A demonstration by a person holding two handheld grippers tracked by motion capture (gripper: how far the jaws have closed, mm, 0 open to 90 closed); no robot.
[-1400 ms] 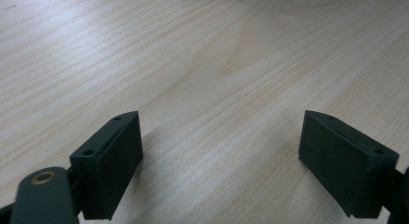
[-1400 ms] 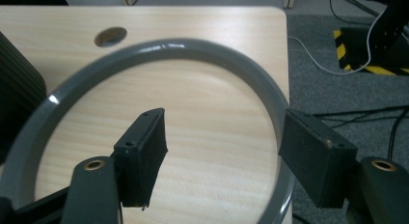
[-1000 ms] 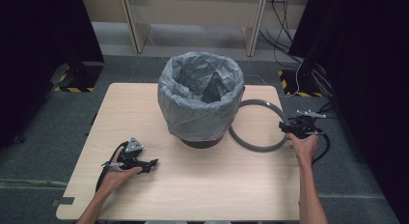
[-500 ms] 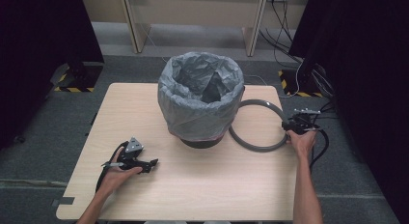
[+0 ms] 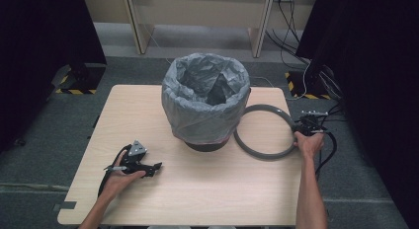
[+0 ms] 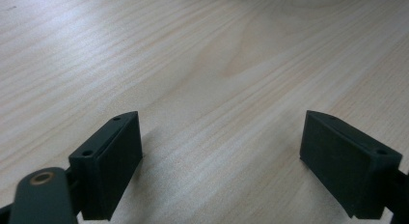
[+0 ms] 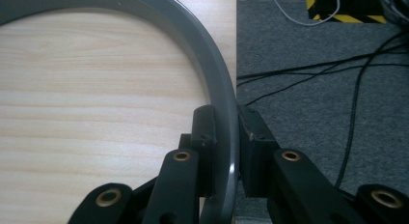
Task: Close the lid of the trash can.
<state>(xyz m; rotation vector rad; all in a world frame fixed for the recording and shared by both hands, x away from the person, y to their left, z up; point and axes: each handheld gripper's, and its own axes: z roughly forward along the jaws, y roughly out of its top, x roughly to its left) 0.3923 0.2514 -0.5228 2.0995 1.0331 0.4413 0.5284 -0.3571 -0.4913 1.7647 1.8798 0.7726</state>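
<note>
A grey plastic ring (image 5: 264, 155) lies flat on the wooden table (image 5: 207, 189), to the right of a bin lined with a grey bag (image 5: 205, 105). My right gripper (image 5: 300, 126) is at the ring's right edge, by the table's right side. In the right gripper view the jaws (image 7: 229, 132) have just been closing with the ring (image 7: 202, 45) between them, and both pads now press on its rim. At the front left, my left gripper (image 5: 153, 169) rests low on the table. It stands open (image 6: 222, 156) with bare wood between its pads.
The ring's right edge reaches the table's right edge, with grey carpet and black cables (image 7: 337, 69) beyond it. Black curtains hang on both sides. Yellow-black striped floor markers (image 5: 74, 91) lie behind the table.
The right hand has shifted slightly in toward the ring's rim and settled there. The left hand and gripper have not moved.
</note>
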